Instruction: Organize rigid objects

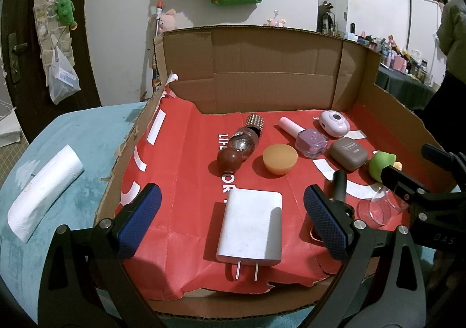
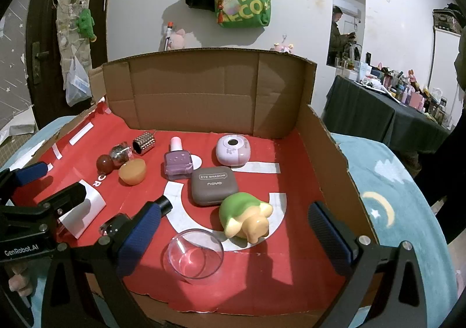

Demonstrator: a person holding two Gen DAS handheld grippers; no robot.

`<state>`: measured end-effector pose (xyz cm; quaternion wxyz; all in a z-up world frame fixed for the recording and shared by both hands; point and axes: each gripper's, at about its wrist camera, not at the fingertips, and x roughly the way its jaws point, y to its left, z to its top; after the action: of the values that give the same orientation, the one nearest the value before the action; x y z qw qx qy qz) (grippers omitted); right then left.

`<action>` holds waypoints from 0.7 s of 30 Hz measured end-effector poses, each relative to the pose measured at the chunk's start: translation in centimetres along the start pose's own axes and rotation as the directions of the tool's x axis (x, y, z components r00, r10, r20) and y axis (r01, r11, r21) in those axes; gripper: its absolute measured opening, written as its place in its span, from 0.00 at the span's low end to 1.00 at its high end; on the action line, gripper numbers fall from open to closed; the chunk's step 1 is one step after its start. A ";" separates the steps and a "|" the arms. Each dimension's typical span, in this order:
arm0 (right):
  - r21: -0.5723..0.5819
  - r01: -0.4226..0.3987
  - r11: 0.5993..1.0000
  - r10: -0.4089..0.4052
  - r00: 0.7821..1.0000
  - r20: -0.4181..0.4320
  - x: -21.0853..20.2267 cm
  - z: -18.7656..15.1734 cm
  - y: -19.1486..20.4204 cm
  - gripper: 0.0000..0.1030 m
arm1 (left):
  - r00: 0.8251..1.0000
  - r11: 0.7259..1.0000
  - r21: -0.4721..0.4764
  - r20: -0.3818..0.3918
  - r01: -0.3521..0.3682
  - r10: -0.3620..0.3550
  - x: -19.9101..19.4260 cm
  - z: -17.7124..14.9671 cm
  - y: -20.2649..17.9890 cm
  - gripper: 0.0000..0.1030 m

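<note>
A: Cardboard box (image 1: 291, 71) first, flaps cut low, lined in red paper, set on a teal-covered tabletop (image 1: 72, 138). Roughly 2 rows inside, loosely.

B: Progress?

A: Hard to judge; no sorted group visible, nothing lifted. Probably early. Back row sitting close together, front items scattered.

B: Left tongs (image 1: 232, 221)?

A: Spread wide, empty, straddling the white charger (image 1: 250, 230) without touching. Right tongs (image 2: 233, 237) likewise wide and empty, hovering over the clear glass cup (image 2: 193, 255) and the green turtle toy (image 2: 246, 218).

B: Charger's lie?

A: Flat near the front edge, long axis running front to back, 2 prongs pointing toward the left camera.

B: Next down in size?

A: Turtle toy tipped on its side, head toward the front right, just beside the brown eyeshadow case (image 2: 214, 185). Cup on its side, mouth facing the front, near the turtle. Case lying flat, lid up.

B: Then?

A: Lilac round case (image 2: 233, 153) at the back. Purple nail polish bottle (image 2: 177, 166) lying down, pale cap pointing to the rear wall. Orange dome (image 2: 132, 172) in the middle. Black cylinder (image 2: 166, 204) beside the right tongs' left finger, axis diagonal, partly hidden.

B: Smallest?

A: Studded cap (image 2: 144, 143), glittery bottle (image 2: 120, 154) and brown ball (image 2: 104, 164), strung in 1 diagonal line at the left, touching or nearly so.
</note>
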<state>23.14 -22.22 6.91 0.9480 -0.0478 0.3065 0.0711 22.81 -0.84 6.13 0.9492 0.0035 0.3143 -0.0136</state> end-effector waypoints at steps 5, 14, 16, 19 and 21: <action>0.000 -0.001 1.000 0.001 1.000 0.000 0.0 0.0 0.1 1.00 | 1.000 1.000 0.001 -0.001 -0.001 0.001 0.0 0.0 -0.1 0.97; -0.001 0.000 1.000 0.000 1.000 0.000 0.0 0.0 0.1 1.00 | 1.000 1.000 0.000 -0.003 -0.005 0.005 0.0 0.0 0.0 0.97; 0.000 -0.001 1.000 0.001 1.000 0.000 0.0 0.0 0.1 1.00 | 1.000 1.000 0.000 -0.002 -0.003 0.003 0.0 0.0 0.0 0.97; 0.000 0.000 1.000 0.000 1.000 0.000 0.0 0.0 0.1 1.00 | 1.000 1.000 0.001 -0.003 -0.005 0.005 0.0 0.0 0.0 0.97; 0.000 0.000 1.000 0.000 1.000 0.000 0.0 0.0 0.1 1.00 | 1.000 1.000 0.001 -0.004 -0.006 0.006 0.0 0.0 0.0 0.97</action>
<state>23.18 -22.11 6.91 0.9480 -0.0480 0.3065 0.0713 22.77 -0.83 6.13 0.9486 0.0048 0.3163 -0.0108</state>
